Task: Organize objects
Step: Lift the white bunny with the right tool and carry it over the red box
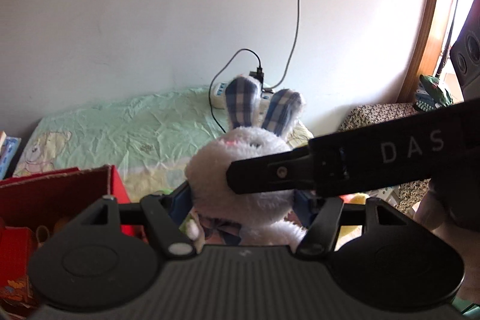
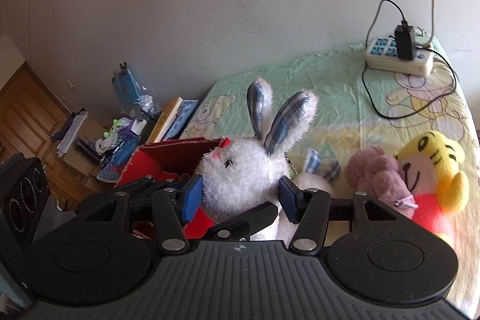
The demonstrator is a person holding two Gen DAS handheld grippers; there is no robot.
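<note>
The right hand-held gripper (image 2: 241, 194) pinches the white plush rabbit's (image 2: 240, 173) head between its blue pads (image 2: 192, 195); the left hand-held gripper (image 1: 241, 204) also flanks that head, though contact is hard to judge; the rabbit's body is mostly hidden below; left of it stands an open red box (image 2: 180, 153); right, two plush toys (image 2: 420, 170) crowd the bed (image 2: 315, 80); beyond, open sheet reaches a power strip (image 2: 399, 56) near the wall.

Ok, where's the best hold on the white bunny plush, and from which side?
Probably the round head of the white bunny plush, squeezed across the cheeks below the ears, approaching face-on as the left gripper does; its pads pinch the fur on both sides. The head is bulky and compressible; the ears are thin and splay apart.
</note>
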